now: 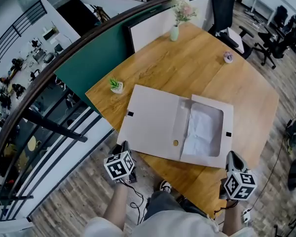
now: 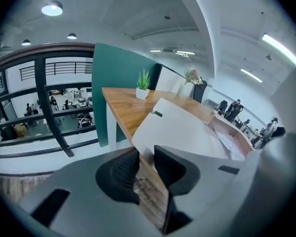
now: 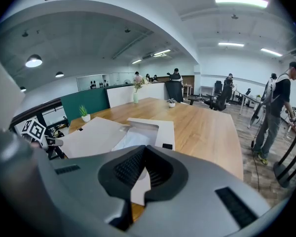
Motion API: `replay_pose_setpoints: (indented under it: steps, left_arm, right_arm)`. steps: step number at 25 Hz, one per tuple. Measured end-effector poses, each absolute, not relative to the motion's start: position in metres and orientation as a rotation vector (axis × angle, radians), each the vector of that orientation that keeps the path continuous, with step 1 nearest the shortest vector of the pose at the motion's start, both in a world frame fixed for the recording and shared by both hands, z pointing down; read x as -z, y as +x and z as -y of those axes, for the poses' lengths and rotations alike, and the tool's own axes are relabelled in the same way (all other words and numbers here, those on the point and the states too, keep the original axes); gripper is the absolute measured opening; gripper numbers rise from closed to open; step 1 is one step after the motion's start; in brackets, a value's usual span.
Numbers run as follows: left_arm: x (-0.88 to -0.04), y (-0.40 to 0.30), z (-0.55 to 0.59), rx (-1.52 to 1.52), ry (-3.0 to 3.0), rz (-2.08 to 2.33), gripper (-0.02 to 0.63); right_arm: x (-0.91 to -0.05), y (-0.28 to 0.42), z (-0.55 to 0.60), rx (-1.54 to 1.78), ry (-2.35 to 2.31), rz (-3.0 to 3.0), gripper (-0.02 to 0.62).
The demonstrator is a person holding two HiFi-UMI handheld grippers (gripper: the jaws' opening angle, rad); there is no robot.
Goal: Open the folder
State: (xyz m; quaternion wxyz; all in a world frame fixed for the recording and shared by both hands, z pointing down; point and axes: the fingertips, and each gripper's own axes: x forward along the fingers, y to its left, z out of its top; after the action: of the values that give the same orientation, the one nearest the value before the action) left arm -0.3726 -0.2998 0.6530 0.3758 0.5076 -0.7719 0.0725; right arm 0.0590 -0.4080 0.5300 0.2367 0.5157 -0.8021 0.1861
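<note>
While 1 folder [image 1: 158, 125] lies open on the tabletop [image 1: 197, 68], papers showing, your 2 grippers sit at its near corners: left gripper [image 2: 145, 150] jaws slightly apart, gripping nothing; right gripper [image 3: 144, 148] jaws closed together above the corner. 1 potted plant [image 1: 116, 85] and 1 flower vase [image 1: 174, 32] stand behind.

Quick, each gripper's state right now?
Left gripper: open, white cardboard folder's corner between its fingers, not clamped.
Right gripper: closed on the folder's near corner.

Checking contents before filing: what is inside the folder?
In the folder, white sheets show through the right half's cut-out frame. Anything under the sheets or beneath the frame's border is covered.
</note>
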Motion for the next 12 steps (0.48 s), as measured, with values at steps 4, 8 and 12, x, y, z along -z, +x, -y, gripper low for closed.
replay_pose_setpoints:
  steps: [4,8,12]
  left_arm:
    - [-0.661,-0.374,0.299,-0.2,1.267,1.97,0.092]
    - [-0.667,-0.373,0.295,-0.237,1.248,1.982,0.103]
    - [-0.67,-0.375,0.294,-0.214,1.239,1.986,0.117]
  right_arm:
    - [-0.532,0.054,0.407,-0.511,1.4,2.197,0.002]
    - [-0.531,0.053,0.405,-0.505,1.397,2.197,0.002]
    - [-0.531,0.056,0.403,-0.499,1.4,2.195,0.002]
